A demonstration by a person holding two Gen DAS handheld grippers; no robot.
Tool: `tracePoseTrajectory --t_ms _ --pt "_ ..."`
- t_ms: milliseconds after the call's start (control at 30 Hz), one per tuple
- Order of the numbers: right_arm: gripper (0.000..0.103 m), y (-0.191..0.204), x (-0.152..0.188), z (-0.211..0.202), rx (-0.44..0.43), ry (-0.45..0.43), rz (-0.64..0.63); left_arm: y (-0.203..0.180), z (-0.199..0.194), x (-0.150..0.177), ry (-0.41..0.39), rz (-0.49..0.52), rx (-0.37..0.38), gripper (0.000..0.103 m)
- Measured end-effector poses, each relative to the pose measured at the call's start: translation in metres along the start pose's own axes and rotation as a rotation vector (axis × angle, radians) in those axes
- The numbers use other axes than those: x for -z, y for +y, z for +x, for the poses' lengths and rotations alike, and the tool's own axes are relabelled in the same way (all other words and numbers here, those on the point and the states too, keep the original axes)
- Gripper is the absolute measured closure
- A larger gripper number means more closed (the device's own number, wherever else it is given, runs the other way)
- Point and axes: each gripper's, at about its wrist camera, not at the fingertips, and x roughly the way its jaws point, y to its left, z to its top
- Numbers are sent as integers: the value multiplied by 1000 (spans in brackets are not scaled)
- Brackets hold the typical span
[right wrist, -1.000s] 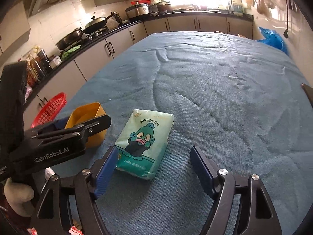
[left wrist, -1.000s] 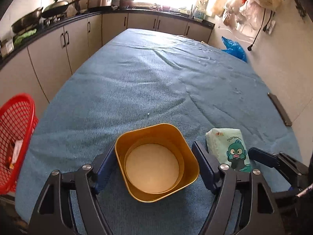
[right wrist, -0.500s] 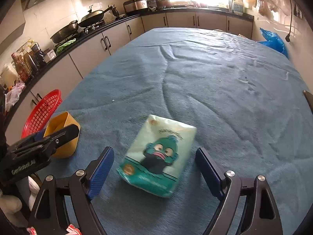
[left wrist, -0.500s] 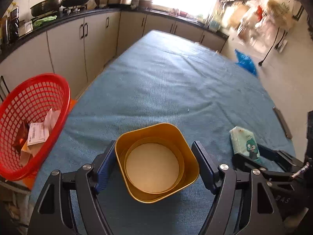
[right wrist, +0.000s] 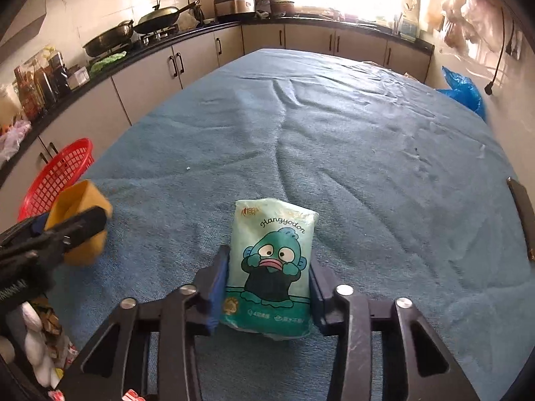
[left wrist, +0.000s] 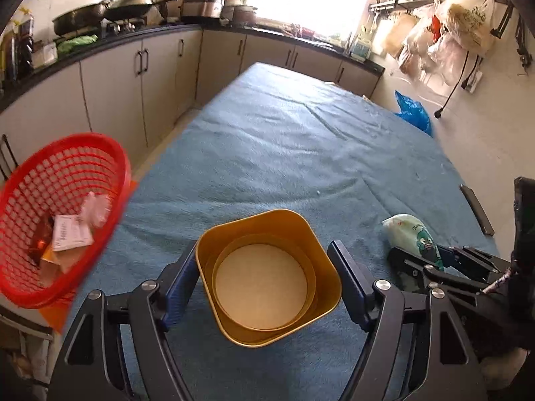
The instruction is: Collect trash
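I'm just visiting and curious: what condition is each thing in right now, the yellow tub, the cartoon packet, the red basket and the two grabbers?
Yellow tub: upright, held between the left gripper fingers.
Tissue packet: clamped between the right gripper fingers.
Red basket: tilted, holding paper scraps, beside the table.
Blue tablecloth: wrinkled.

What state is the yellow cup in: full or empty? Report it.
Empty: the left wrist view looks straight into the yellow cup and shows only its bare pale bottom.

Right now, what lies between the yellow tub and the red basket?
Only bare blue cloth between yellow tub and red basket, seen from the left wrist.
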Motion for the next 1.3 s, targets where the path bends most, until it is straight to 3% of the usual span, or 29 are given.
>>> tracePoseTrajectory --t_ms 400,1300 --pt "63 -16 7 -24 -63 -53 66 6 -26 0 -24 -69 -10 28" --pt "62 -25 35 -85 -76 -171 62 -38 -72 15 -112 32 -120 28"
